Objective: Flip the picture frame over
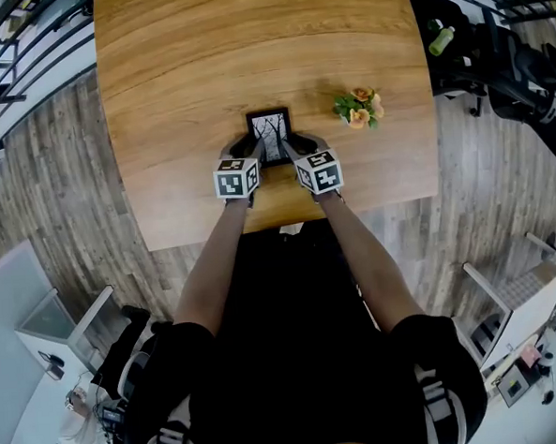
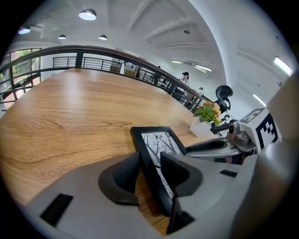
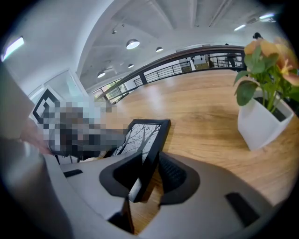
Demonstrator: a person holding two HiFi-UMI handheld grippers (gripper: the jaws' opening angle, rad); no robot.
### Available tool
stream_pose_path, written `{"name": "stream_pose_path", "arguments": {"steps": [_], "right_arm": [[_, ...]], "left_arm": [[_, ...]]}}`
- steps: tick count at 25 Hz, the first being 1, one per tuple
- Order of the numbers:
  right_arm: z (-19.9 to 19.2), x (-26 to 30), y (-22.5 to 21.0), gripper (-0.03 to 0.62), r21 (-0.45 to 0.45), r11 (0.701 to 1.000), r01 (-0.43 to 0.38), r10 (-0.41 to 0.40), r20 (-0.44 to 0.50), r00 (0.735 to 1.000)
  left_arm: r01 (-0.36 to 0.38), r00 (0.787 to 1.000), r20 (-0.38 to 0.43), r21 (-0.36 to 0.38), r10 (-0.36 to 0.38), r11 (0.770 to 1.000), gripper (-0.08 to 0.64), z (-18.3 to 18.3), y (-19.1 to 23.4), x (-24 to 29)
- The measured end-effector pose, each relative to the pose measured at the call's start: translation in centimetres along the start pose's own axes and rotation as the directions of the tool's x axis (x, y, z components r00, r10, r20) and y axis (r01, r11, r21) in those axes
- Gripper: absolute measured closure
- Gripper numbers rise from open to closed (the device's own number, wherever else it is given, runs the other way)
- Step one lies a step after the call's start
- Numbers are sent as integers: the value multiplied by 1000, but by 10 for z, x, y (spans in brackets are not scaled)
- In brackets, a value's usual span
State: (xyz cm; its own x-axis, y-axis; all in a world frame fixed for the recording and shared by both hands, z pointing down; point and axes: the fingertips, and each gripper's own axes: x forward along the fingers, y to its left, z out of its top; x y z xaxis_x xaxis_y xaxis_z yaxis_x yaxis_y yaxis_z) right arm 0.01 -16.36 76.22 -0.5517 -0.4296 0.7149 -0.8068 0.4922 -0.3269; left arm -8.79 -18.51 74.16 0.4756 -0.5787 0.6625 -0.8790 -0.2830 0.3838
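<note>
The left gripper (image 1: 247,154) straddles the left edge of the picture frame (image 1: 271,132), its jaws standing wide and the edge loose between the pads. Alongside it, the right gripper (image 1: 301,150) is clamped on the frame's right edge. The black frame spans the gap between the two over the wooden table (image 1: 202,61), its print of bare branches facing up. Just past the right gripper, to its outer side, stands a small white pot of orange flowers (image 1: 360,108). A dark railing (image 2: 93,52) runs beyond the table.
</note>
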Motion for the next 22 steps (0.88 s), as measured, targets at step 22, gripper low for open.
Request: {"name": "stream_pose_path", "arguments": {"steps": [22], "right_arm": [[3,-58,19,586,-176,982,-66,82,86,993]], "left_arm": [[132,985,93,166,-149,977,523,6,-41,-53]]}}
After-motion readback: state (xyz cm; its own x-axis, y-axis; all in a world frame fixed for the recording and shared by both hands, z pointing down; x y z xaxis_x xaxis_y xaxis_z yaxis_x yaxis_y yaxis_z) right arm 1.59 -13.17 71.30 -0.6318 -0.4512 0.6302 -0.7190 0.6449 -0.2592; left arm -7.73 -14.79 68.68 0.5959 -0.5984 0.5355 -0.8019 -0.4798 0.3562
